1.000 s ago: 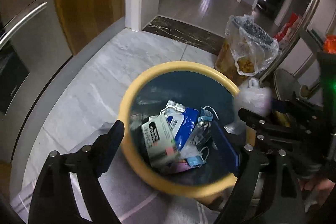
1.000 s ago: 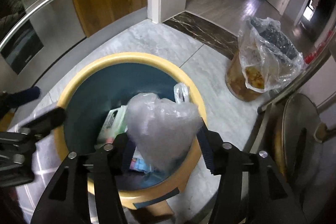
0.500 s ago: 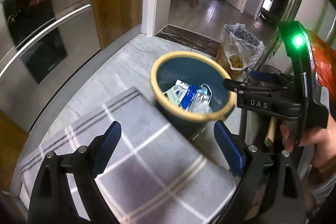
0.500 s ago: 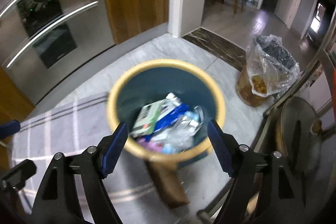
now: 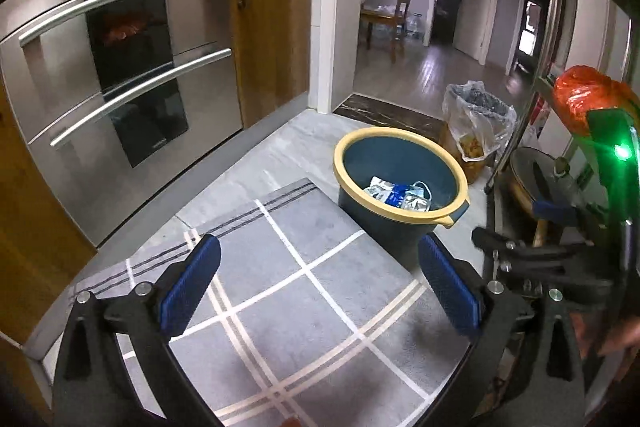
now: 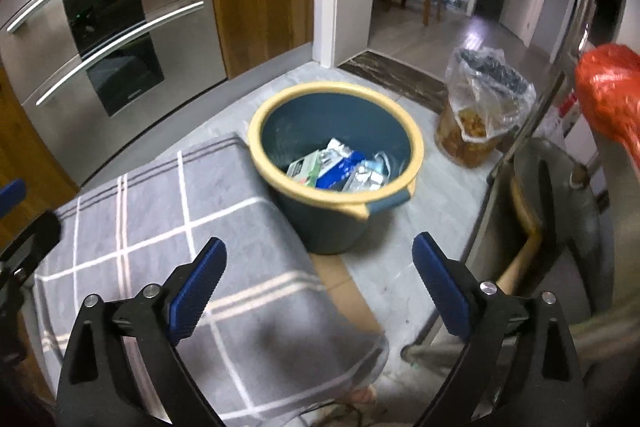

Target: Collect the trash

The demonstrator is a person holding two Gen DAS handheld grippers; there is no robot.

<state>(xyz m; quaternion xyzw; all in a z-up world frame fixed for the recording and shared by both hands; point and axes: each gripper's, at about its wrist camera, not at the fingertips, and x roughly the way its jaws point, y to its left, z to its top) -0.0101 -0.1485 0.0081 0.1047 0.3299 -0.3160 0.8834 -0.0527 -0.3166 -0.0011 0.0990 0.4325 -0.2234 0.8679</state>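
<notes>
A dark blue trash bucket with a yellow rim stands on the grey floor. Inside lie wrappers, a green-white carton and clear plastic trash. My left gripper is open and empty, raised over the grey checked mat, well short of the bucket. My right gripper is open and empty, also back from the bucket. The right gripper's body shows in the left wrist view.
A grey checked mat lies before the bucket. A plastic-lined bin of food waste stands behind it. Steel ovens line the left. A metal rack with a pan and an orange bag stands right.
The right gripper opened and dropped the clear plastic bag into the bucket. Both grippers then pulled up and back, so the bucket looks smaller and farther.
</notes>
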